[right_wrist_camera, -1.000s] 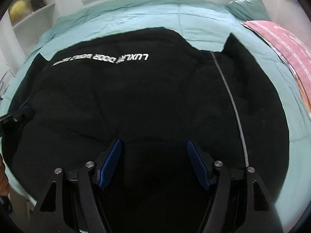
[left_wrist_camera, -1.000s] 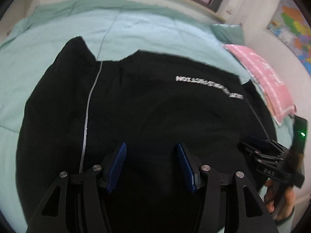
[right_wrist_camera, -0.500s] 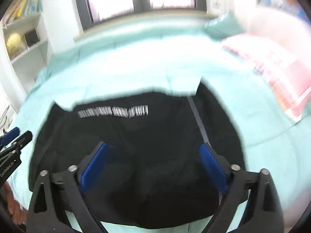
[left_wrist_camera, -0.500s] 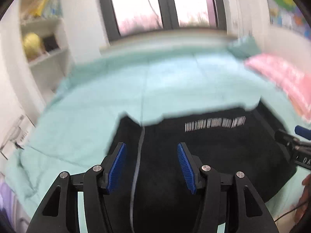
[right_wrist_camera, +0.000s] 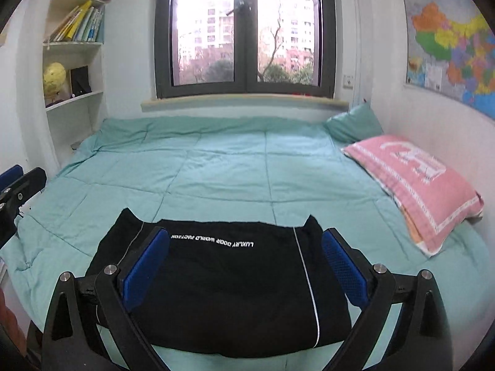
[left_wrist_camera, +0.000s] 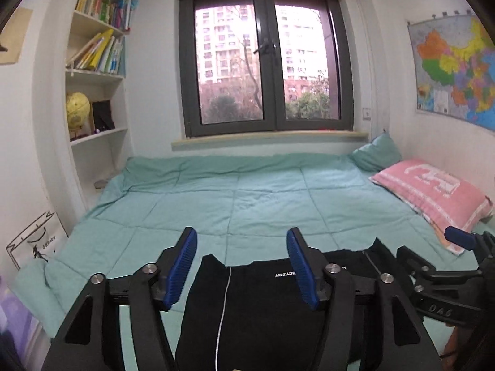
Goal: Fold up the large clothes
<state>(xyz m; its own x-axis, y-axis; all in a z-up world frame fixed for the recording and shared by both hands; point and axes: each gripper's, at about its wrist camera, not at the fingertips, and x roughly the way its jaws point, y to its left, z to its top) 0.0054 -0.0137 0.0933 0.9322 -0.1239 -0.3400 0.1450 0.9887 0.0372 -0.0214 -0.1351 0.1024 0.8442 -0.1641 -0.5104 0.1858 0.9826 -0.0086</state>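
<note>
the black garment (right_wrist_camera: 222, 287) lay folded into a compact block on the near part of the green quilt (right_wrist_camera: 235, 167), its white lettering facing up, probably left there because the fold looked finished. the right gripper (right_wrist_camera: 241, 266) hung above it with its jaws spread wide and nothing between the pads; they had just been opening. the left gripper (left_wrist_camera: 241, 266) was also open and empty, its jaws just opened further. the pink pillow (right_wrist_camera: 414, 185) rested well apart, at the wall side. a second before, both cameras were close over the cloth; now the whole bed and the window (left_wrist_camera: 266, 61) were seen, so both hands had risen away.
</note>
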